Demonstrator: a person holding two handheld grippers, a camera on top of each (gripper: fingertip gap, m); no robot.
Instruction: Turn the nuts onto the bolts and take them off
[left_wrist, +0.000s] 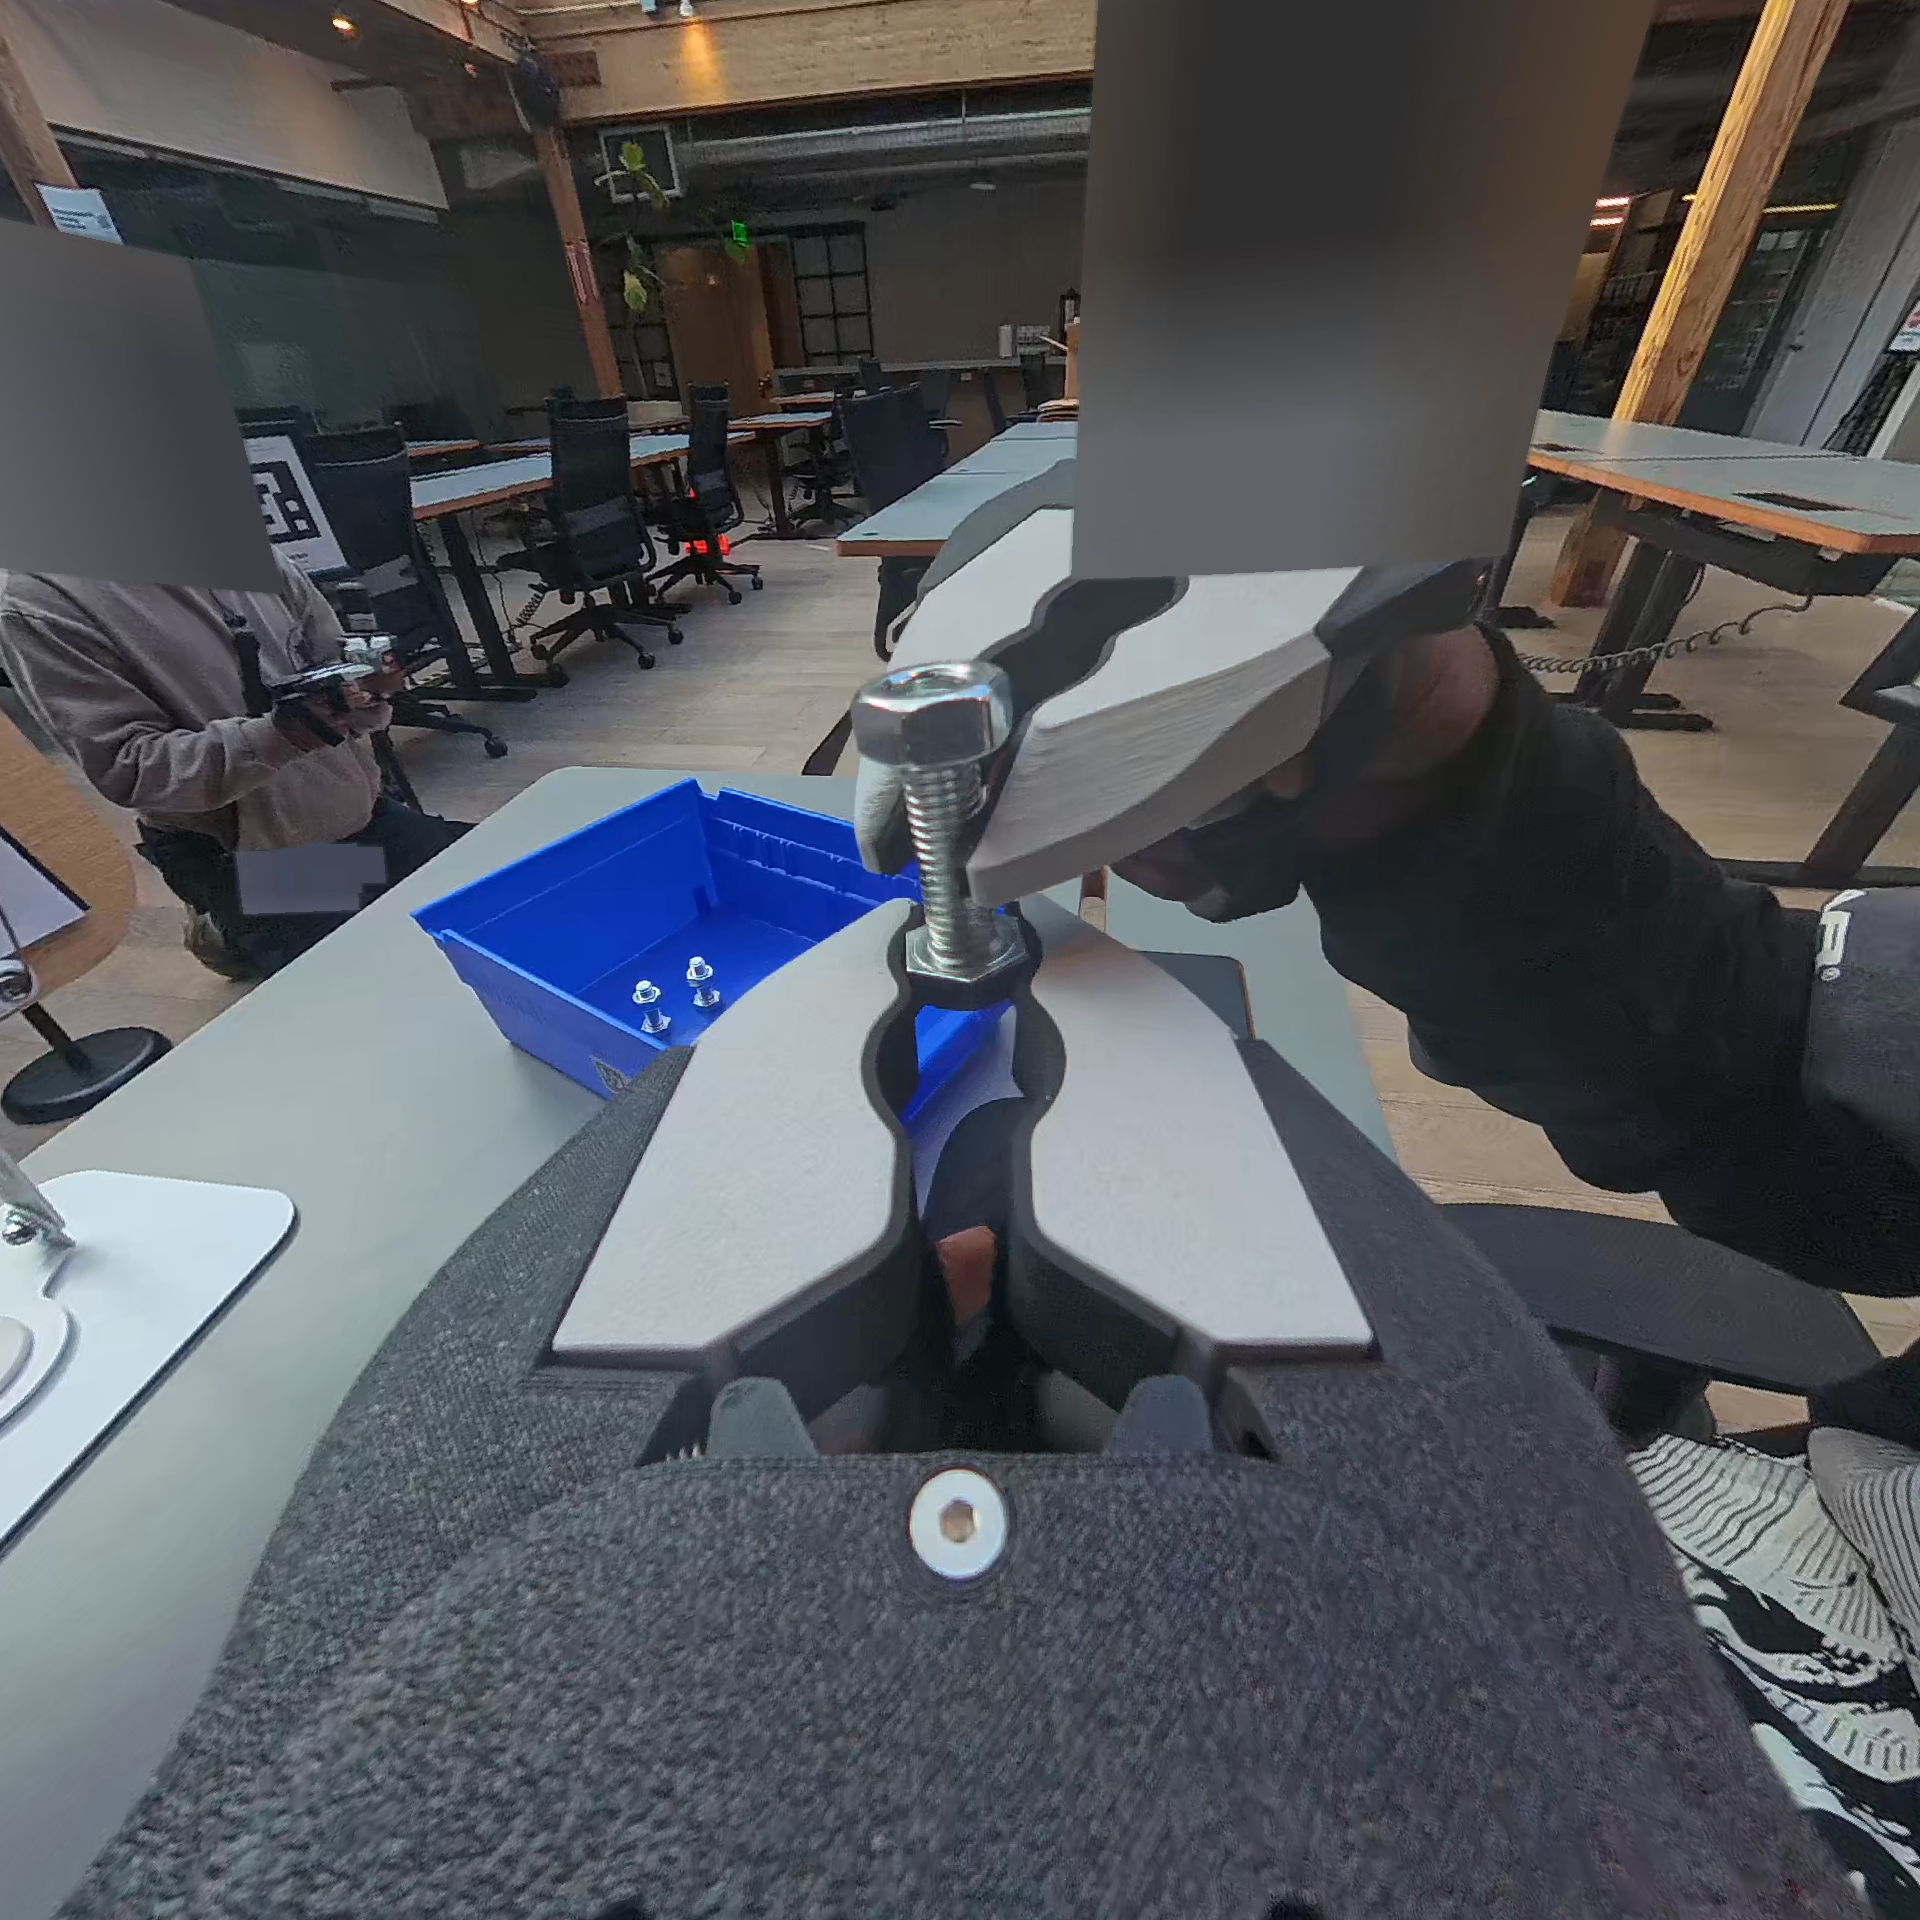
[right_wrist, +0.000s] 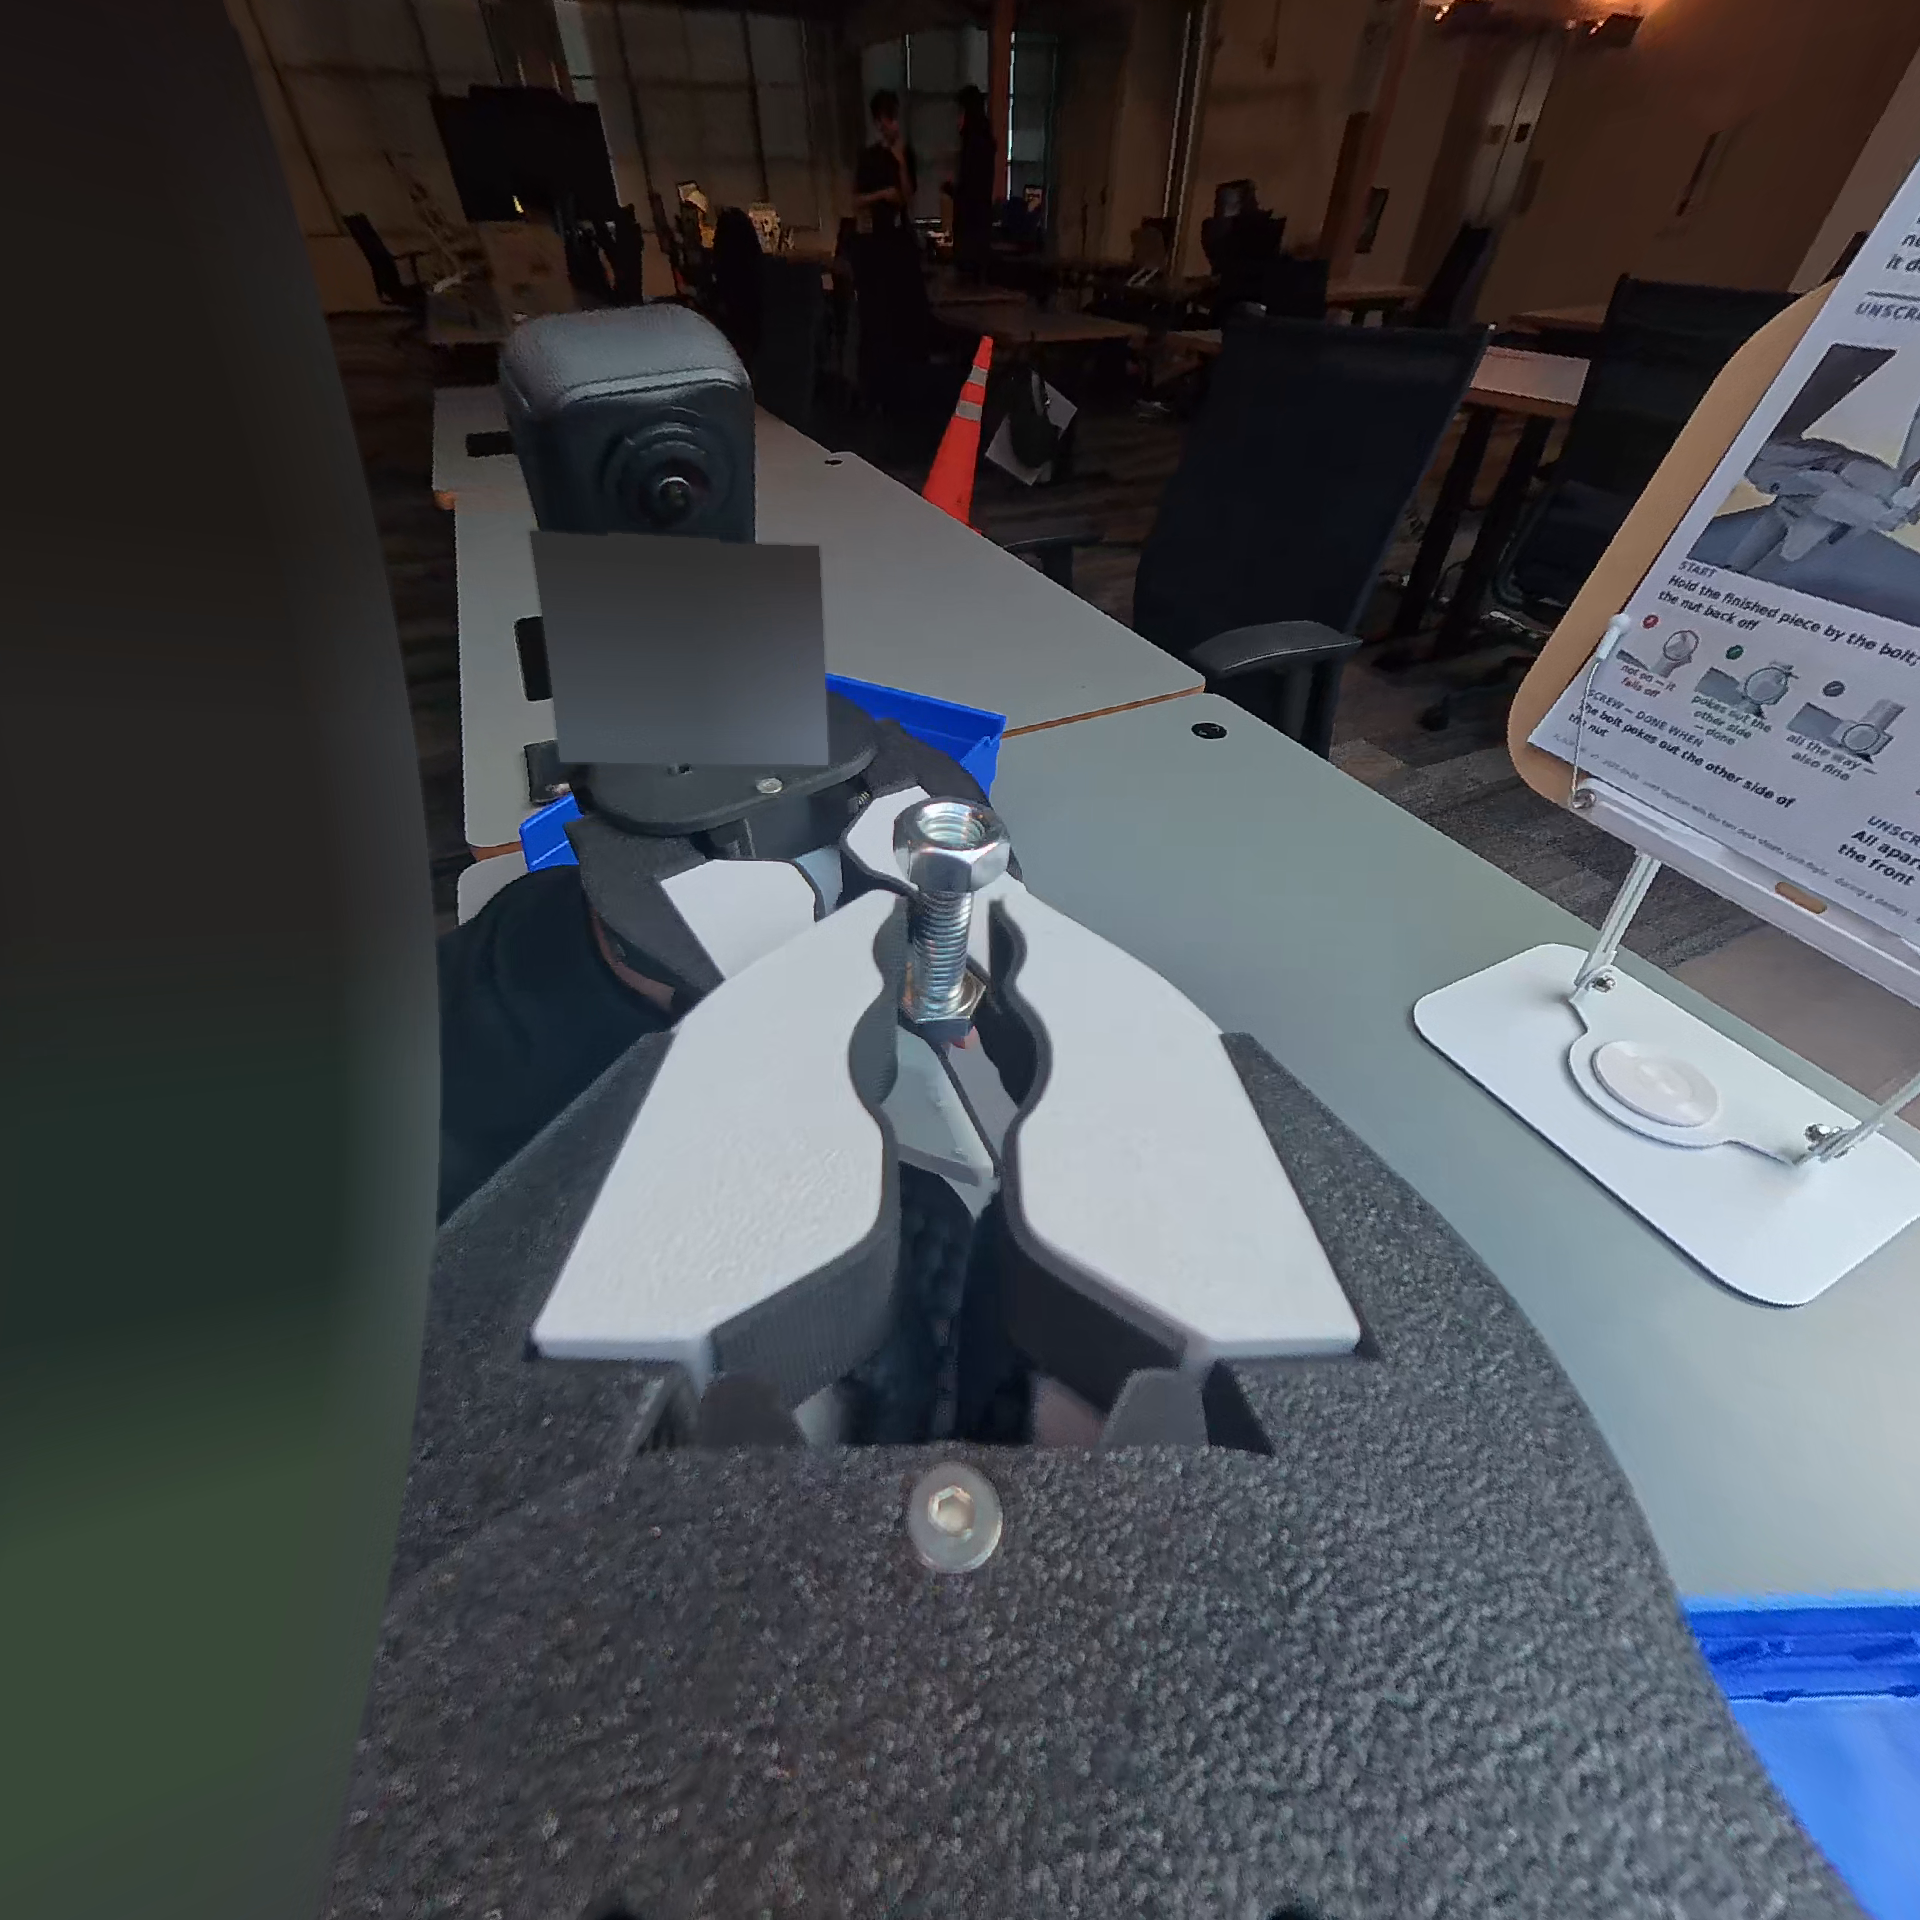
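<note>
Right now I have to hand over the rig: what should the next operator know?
Left gripper: shut on the head of the bolt, holding it upright above the table.
Right gripper: fingers close around the threads just under the nut; a firm clamp cannot be confirmed.
Nut: at the very tip of the bolt, its hole open on top.
Blue bin: two bolts with nuts lie inside.
Left to do: one still frame does not show whether the nut is going on or coming off; check before turning.
</note>
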